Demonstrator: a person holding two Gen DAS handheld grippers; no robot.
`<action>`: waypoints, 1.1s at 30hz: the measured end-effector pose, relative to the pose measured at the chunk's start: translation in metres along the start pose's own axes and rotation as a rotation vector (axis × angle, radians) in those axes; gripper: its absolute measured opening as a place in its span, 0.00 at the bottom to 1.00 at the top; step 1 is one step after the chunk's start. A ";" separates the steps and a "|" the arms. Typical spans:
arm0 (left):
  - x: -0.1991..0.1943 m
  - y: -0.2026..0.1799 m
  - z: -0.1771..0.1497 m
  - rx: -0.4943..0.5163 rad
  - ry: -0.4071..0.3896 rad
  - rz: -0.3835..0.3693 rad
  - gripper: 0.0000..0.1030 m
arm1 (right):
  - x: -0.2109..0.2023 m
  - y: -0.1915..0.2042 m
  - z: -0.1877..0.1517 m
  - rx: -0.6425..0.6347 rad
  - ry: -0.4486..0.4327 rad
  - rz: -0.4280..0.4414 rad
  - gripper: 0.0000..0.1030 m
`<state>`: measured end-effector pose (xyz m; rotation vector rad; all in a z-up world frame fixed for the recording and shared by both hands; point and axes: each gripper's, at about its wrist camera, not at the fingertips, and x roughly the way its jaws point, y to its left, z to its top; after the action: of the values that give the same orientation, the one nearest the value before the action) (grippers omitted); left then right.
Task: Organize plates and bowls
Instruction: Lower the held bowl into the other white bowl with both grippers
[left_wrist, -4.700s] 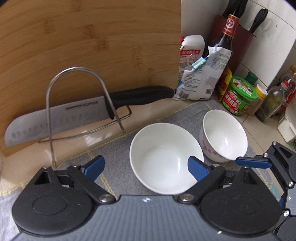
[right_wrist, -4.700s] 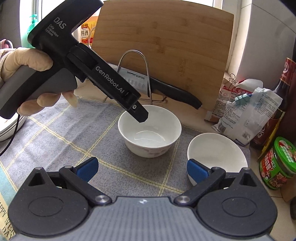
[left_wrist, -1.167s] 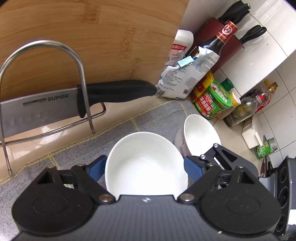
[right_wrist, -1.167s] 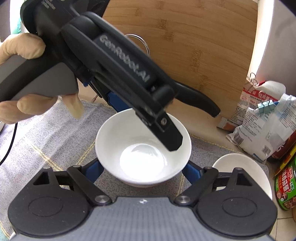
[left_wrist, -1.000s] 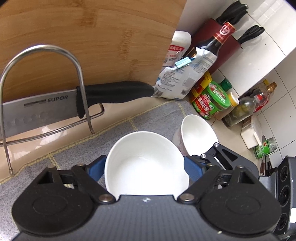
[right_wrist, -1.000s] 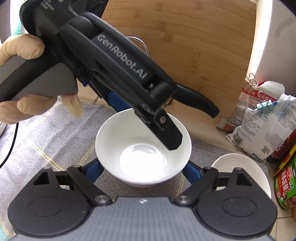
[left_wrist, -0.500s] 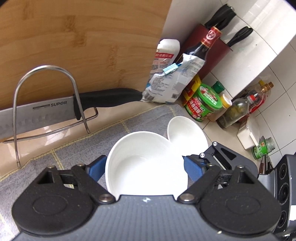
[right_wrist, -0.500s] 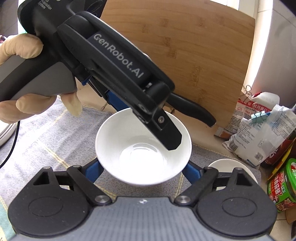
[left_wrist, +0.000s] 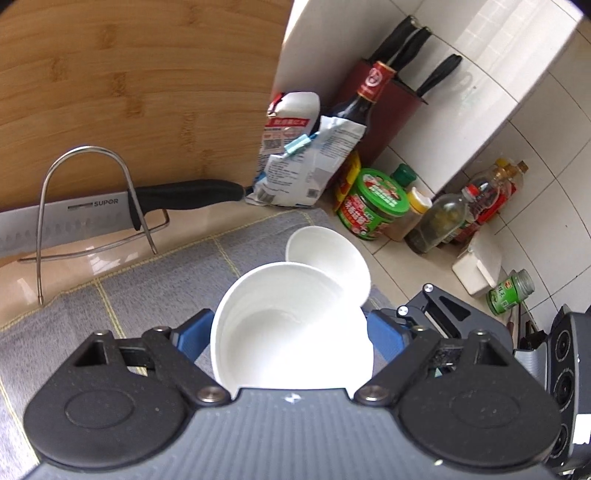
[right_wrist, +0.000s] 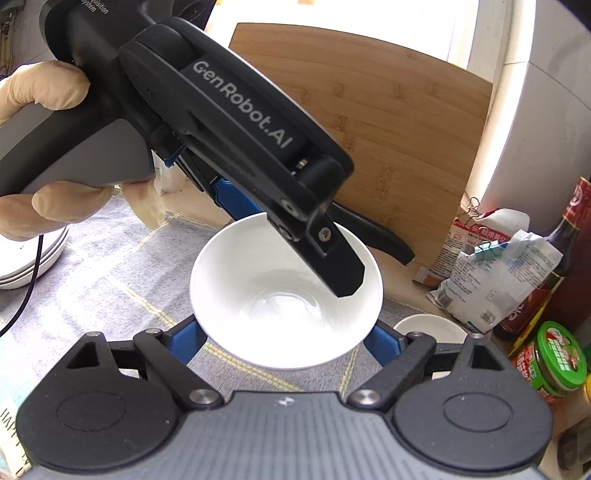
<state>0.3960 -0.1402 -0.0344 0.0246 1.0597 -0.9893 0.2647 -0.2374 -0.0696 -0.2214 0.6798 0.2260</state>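
Both grippers, left gripper (left_wrist: 291, 330) and right gripper (right_wrist: 284, 338), have jaws clenched on one white bowl (right_wrist: 286, 299), raised off the grey mat (right_wrist: 110, 280) (two-sided support), near the second bowl (left_wrist: 328, 254), probably for stacking.

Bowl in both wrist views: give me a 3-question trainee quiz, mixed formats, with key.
1. True or false: the held bowl has food in it.
2. Where is the knife? A) in a sink B) in the wire rack C) in a drawer
3. Fill in: the left gripper and the right gripper both clamp the same ____.

Key: 1 false, it is empty. 2 B. 3 bowl.
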 end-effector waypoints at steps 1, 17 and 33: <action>-0.002 -0.003 -0.003 -0.001 -0.001 0.002 0.86 | -0.003 0.001 -0.001 0.001 0.000 0.000 0.90; -0.016 -0.037 -0.052 -0.034 0.019 -0.007 0.86 | -0.046 0.028 -0.036 0.013 0.024 0.006 0.91; -0.010 -0.053 -0.083 -0.034 0.063 0.002 0.86 | -0.061 0.043 -0.062 0.051 0.061 0.018 0.91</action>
<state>0.2995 -0.1268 -0.0484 0.0297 1.1339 -0.9738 0.1699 -0.2215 -0.0834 -0.1740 0.7471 0.2197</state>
